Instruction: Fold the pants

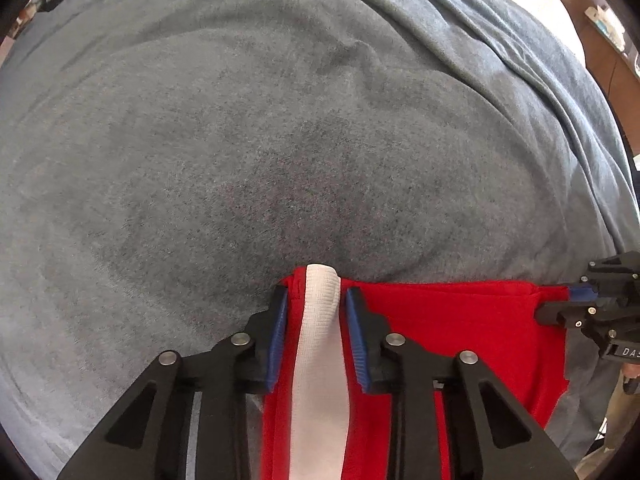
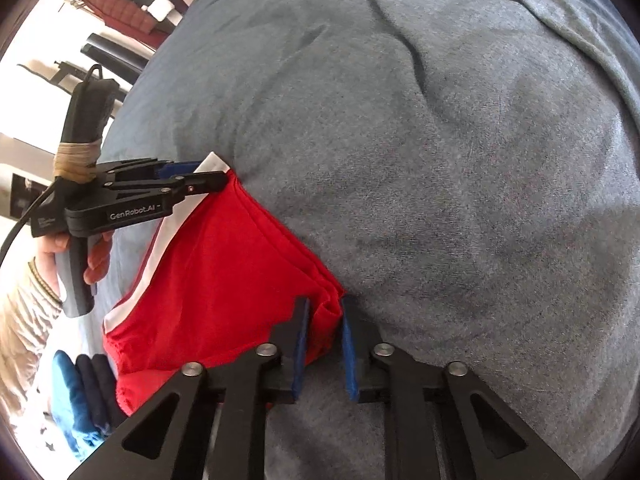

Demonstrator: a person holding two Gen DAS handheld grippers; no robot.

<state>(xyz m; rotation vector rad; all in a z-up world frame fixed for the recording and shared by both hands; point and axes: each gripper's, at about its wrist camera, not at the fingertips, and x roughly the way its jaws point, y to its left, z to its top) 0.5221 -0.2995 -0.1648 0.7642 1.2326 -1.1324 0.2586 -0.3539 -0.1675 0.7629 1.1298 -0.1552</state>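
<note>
Directly below my left gripper (image 1: 316,300), the blue pads (image 1: 280,336) straddle the white side stripe (image 1: 320,344) of the red pants (image 1: 460,328), narrowly parted with the fabric between them; I cannot tell whether they press it. My right gripper (image 2: 324,312) pinches the opposite corner of the pants, cloth bunched between its pads. Both corners lie on the grey blanket (image 1: 280,140), which stretches away, creased at the far side. Beyond it hang garments (image 2: 128,4).
</note>
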